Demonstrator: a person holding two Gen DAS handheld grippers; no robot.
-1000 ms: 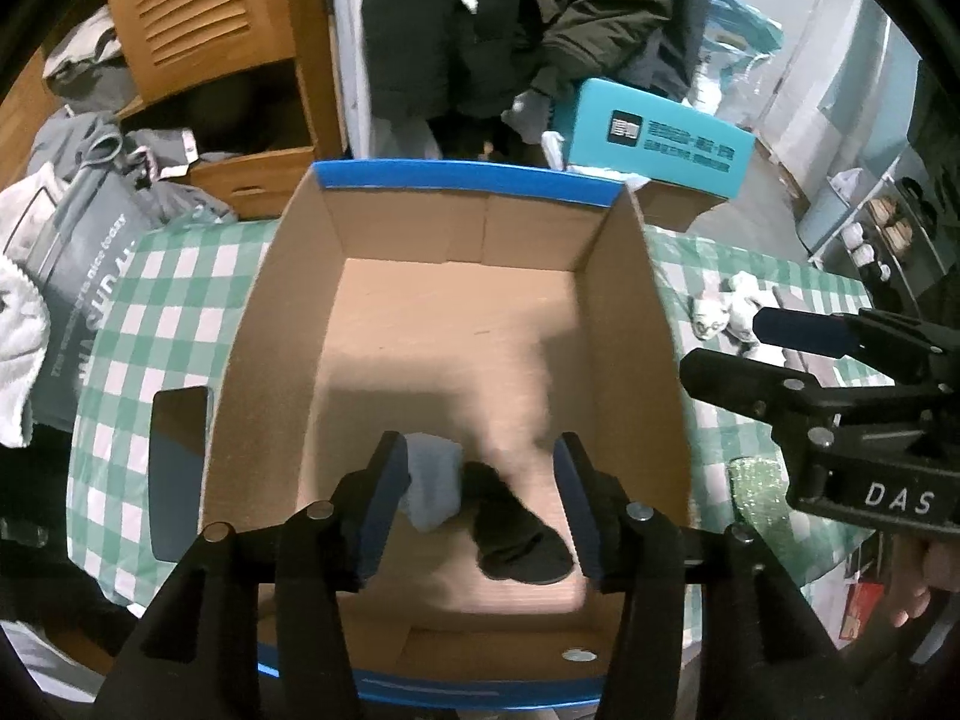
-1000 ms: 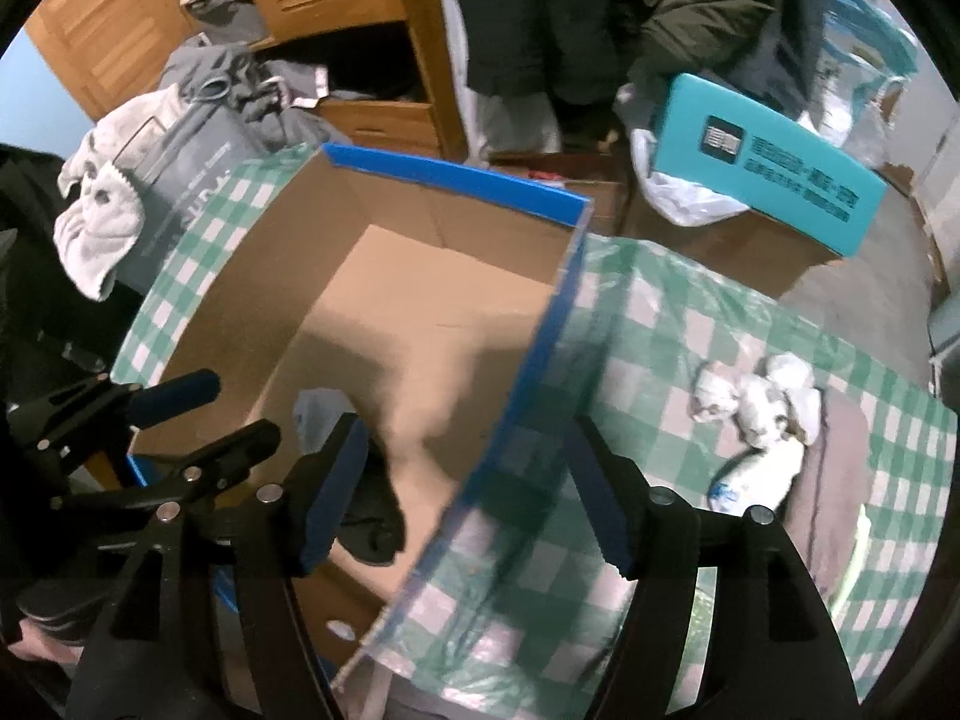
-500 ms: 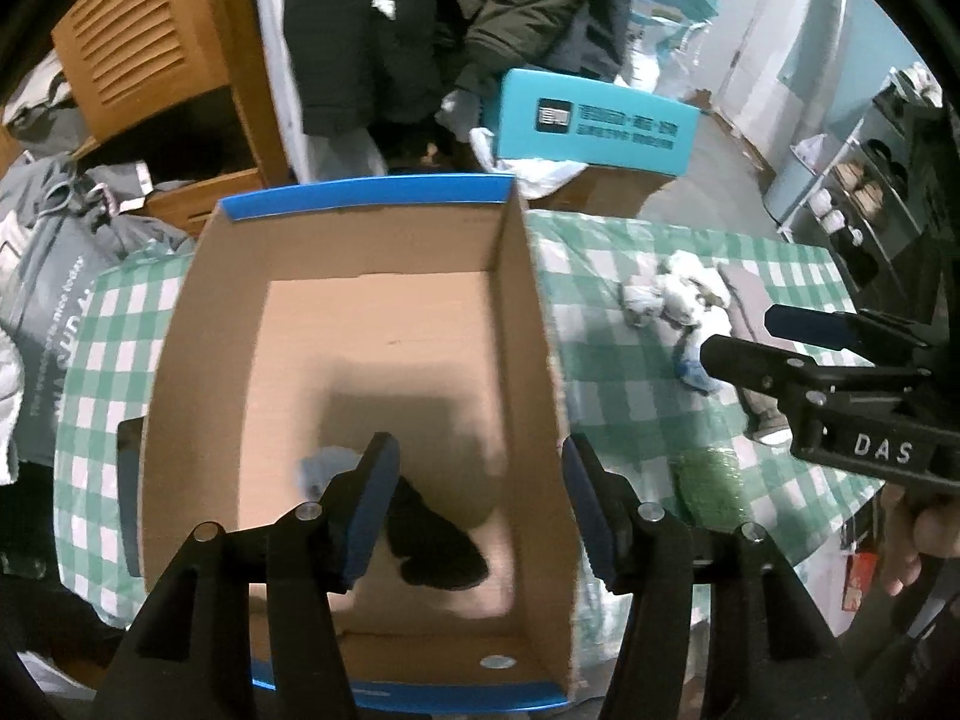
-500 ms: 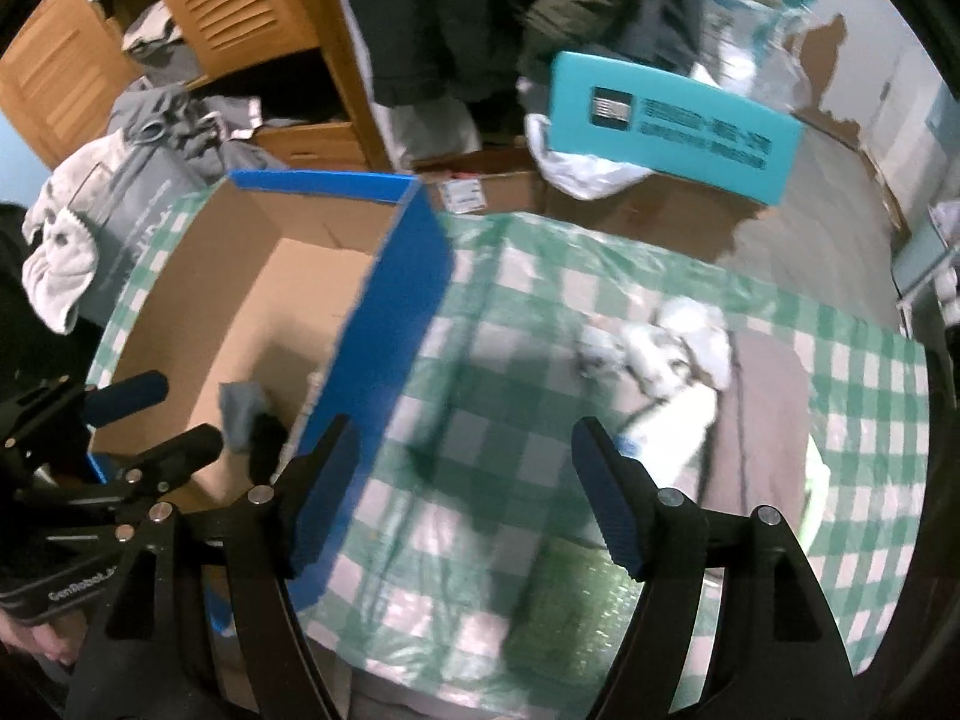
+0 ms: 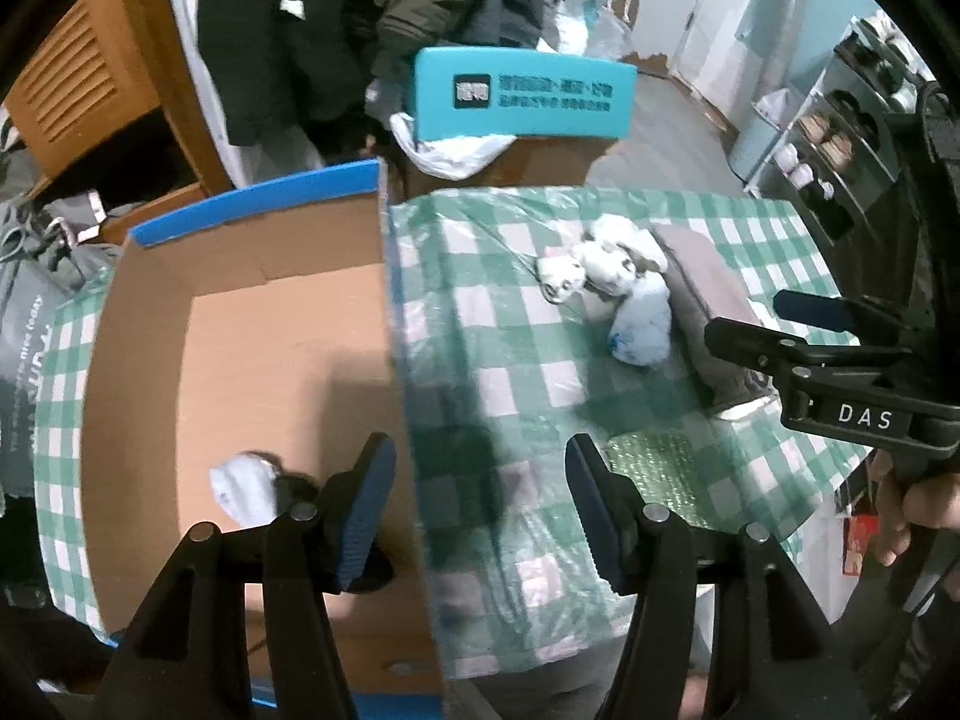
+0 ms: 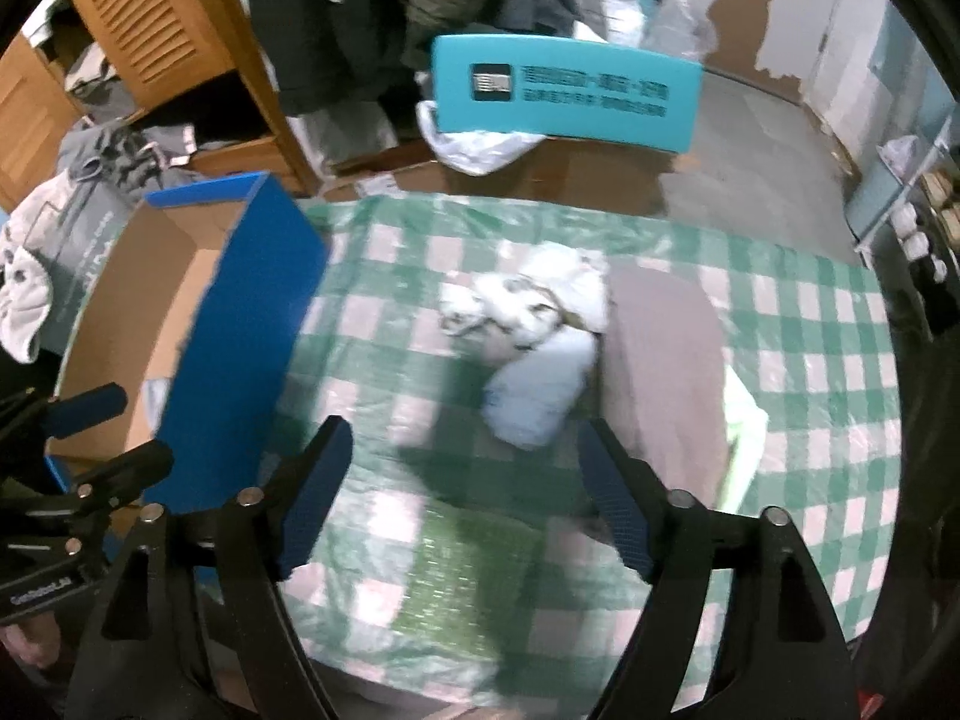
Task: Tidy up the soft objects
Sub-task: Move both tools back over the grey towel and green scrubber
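- Two soft items now lie inside the cardboard box [image 5: 240, 360]: a pale blue-white bundle [image 5: 243, 483] and a dark item [image 5: 297, 486] touching it, both near the box's front end. A second ago the left gripper [image 5: 480, 504] stood directly over them; it has since swung to the right and now straddles the box's right wall.
- Left gripper: jaws wide apart, nothing between them. Judged as having finished its deposit.
- Right gripper [image 6: 465, 501]: jaws wide apart, empty. Its view has shifted from the box interior to the checked surface [image 6: 810, 360], and it now faces the remaining items.
- Remaining on the surface, well apart from the box: a cluster of white rolled socks [image 6: 528, 294], a pale blue bundle [image 6: 540, 390] touching that cluster on its near side, and a folded grey-brown cloth [image 6: 666, 348] just beside both on the right.
- A green bubbly sheet [image 6: 462, 576] lies near the front edge of the surface, below the right gripper. Whether it counts as a task item cannot be told.
- Assessment: one deposit looks complete, and the task is partly done. Both grippers are turned towards the pile, so the next pick is probably the pale blue bundle, the nearest piece to the right gripper.
- Risk: the bundle touches the socks, so a grasp may drag them along.
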